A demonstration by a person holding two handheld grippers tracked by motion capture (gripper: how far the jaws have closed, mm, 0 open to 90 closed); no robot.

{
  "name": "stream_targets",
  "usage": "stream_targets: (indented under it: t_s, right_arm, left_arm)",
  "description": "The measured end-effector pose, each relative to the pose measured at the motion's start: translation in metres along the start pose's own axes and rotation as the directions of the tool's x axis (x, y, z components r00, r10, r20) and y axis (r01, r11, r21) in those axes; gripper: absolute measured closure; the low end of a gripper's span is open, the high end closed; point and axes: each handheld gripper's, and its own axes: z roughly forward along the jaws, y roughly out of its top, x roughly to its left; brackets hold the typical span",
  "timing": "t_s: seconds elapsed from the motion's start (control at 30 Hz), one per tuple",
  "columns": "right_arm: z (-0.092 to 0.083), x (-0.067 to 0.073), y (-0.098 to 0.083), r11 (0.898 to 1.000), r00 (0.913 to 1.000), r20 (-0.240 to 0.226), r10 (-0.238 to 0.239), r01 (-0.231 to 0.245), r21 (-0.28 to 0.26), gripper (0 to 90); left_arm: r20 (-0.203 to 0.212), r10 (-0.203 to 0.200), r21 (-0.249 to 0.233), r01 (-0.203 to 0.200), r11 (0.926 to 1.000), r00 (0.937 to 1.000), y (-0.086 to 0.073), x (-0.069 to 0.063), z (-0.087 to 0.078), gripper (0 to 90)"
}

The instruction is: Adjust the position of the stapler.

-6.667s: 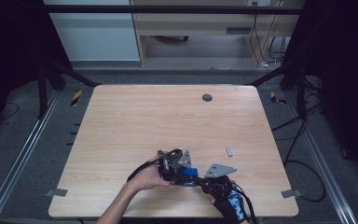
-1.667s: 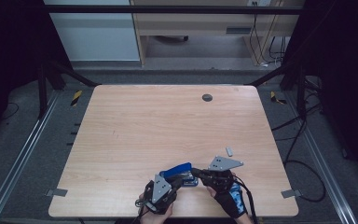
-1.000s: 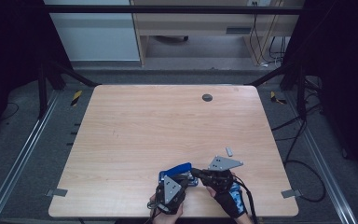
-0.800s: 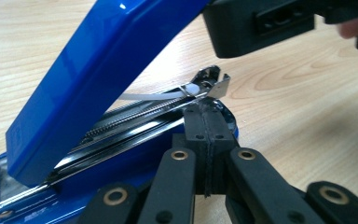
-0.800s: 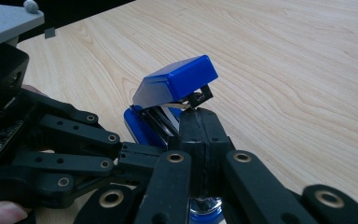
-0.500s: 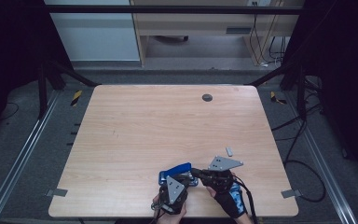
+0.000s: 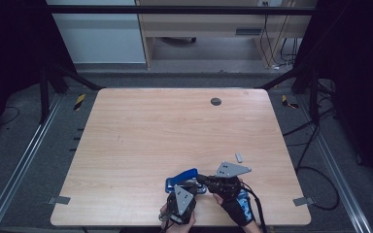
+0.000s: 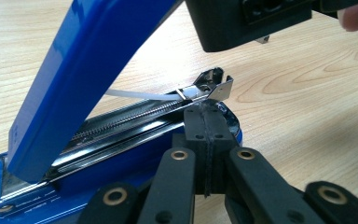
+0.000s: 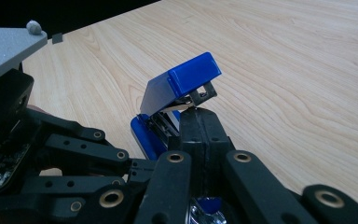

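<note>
At the near edge of the wooden surface [image 7: 141,131], the left claw [image 7: 185,187] and the right claw [image 7: 201,178] are held with their jaws pressed together, nothing gripped between them. Just beyond their tips a blue stapler [image 7: 182,178] is seen, its lid swung up and its metal staple track [image 8: 135,116] exposed. Farther right, a small grey piece [image 7: 239,157] is seen lying apart.

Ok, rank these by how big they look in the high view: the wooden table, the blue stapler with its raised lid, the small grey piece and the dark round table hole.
1. Wooden table
2. Blue stapler
3. Dark round hole and small grey piece: too alike to rank.
</note>
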Motion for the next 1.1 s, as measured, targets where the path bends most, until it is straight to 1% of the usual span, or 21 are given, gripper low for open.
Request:
stream_targets:
  t_s: [0.47, 0.53, 0.6, 0.8, 0.93, 1.1]
  right_arm:
    - [0.004, 0.003, 0.009, 1.0, 0.9996, -0.021, -0.017, 0.016, -0.017, 90.0]
    - [0.005, 0.004, 0.011, 1.0, 0.9995, -0.028, -0.012, 0.011, -0.023, 90.0]
    - [0.006, 0.004, 0.013, 1.0, 0.9995, -0.026, -0.017, 0.016, -0.021, 90.0]
    - [0.009, 0.004, 0.016, 1.0, 0.9989, -0.044, -0.016, 0.015, -0.024, 90.0]
    - [0.012, 0.005, 0.02, 0.999, 0.9983, -0.048, -0.032, 0.031, -0.017, 90.0]
    - [0.014, 0.005, 0.022, 1.0, 0.998, -0.059, -0.022, 0.021, -0.023, 90.0]
  left_arm:
    - [-0.003, 0.003, -0.003, -0.003, 1.0, 1.0, 0.0, 0.0, 0.0, 90.0]
    - [-0.002, 0.004, -0.003, -0.004, 1.0, 1.0, 0.0, 0.0, 0.0, 90.0]
    - [-0.003, 0.005, -0.004, -0.005, 1.0, 1.0, 0.0, 0.0, 0.0, 90.0]
    - [-0.003, 0.005, -0.004, -0.005, 1.0, 1.0, -0.001, 0.0, 0.0, 90.0]
    - [0.002, -0.002, -0.004, 0.002, 1.0, 1.0, -0.001, 0.0, 0.0, 90.0]
    - [0.004, -0.004, -0.003, 0.004, 1.0, 1.0, -0.001, 0.0, 0.0, 90.0]
